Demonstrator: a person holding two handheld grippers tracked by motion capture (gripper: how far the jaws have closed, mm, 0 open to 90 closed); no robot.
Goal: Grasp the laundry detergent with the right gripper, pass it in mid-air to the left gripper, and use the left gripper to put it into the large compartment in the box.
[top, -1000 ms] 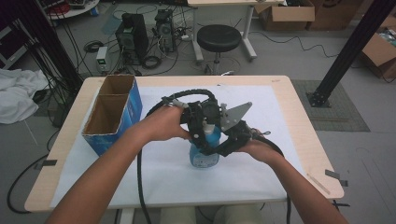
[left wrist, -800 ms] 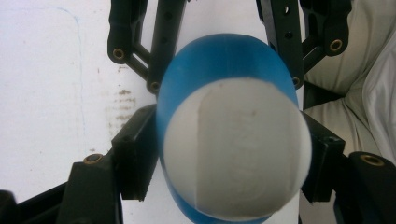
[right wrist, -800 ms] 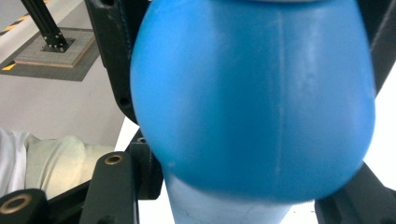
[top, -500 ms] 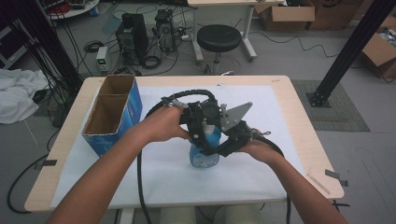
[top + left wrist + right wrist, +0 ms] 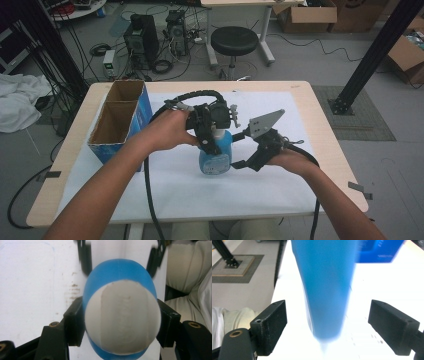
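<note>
Left tool (image 5: 212, 137): clamped from above on the top of the blue bottle (image 5: 215, 155). Seen from the left gripper view, both black pads (image 5: 73, 323) press the sides of the bottle's pale rounded cap (image 5: 122, 318), one at each flank.

Right tool (image 5: 246, 150): jaws have just been opening and stand apart. From the right gripper view the bottle's blue body (image 5: 324, 287) rises between the two pads (image 5: 270, 321) with clear gaps on both sides, so I hold nothing there. My right hand (image 5: 290, 160) keeps it level at the bottle's lower half, on the side away from the box.

Blue bottle: upright near the middle of the white sheet (image 5: 165, 195) that covers the worktop (image 5: 330, 135), base on or just above the sheet; I cannot tell which.

Cardboard box (image 5: 117, 120): blue-sided, two open compartments, both apparently empty, standing at the left part of the worktop, apart from the bottle.

Off the worktop: black stool (image 5: 235, 40), cables and equipment on the floor beyond.

Risk, in my judgement: the whole load now hangs on a grip across a smooth, rounded cap. If I lift or tilt toward the box, the bottle may swing, slip out of the pads, or the cap may turn. The right tool's open jaws stand close enough to knock the body if I withdraw carelessly.
</note>
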